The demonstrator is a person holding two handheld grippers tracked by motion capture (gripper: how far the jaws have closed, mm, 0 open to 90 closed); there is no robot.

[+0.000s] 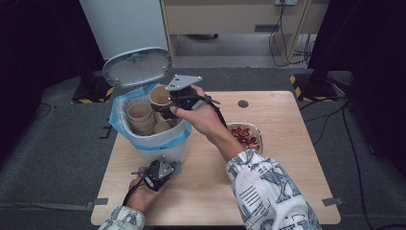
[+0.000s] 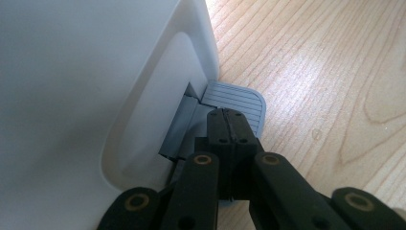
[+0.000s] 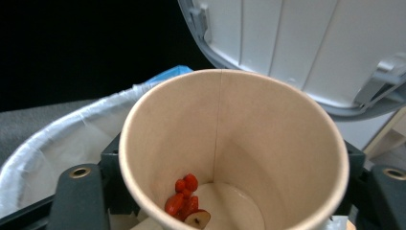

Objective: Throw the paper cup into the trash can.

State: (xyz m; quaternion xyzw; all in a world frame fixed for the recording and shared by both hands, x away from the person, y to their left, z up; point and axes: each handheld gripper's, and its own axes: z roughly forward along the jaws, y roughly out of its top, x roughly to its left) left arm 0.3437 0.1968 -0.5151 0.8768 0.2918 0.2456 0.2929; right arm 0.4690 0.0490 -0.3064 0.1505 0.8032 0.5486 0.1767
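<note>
while the left gripper (image 2: 229,125) presses its closed jaws down on the grey ribbed pedal (image 2: 238,101) at the foot of the white bin (image 1: 160,143), the hinged lid (image 1: 138,66) stands raised behind the opening, which is presumably why the pedal is held: it keeps the bin open for the other hand. the right gripper (image 1: 168,99) is clamped on a paper cup (image 3: 230,143), one jaw on each side of the cup wall, and holds it above the bin mouth, just ahead of the lid's inner face in the right gripper view. the cup is tan outside, pale and smooth inside, with a straight vertical seam and a rolled rim; a few red pieces and one pale slice (image 3: 189,203) lie at its bottom, so it is judged to be a used cup due for disposal. below and beside the held cup, inside the blue liner (image 1: 119,112), sits a nested stack of similar cups (image 1: 140,118). the liner is thin, crinkled plastic folded over the rim. behind the right forearm a bowl of red pieces (image 1: 245,135) rests on the light wood-grain table (image 1: 277,158); its material cannot be told at this size. the bin body is smooth, matt plastic with a recessed panel above the pedal.
</note>
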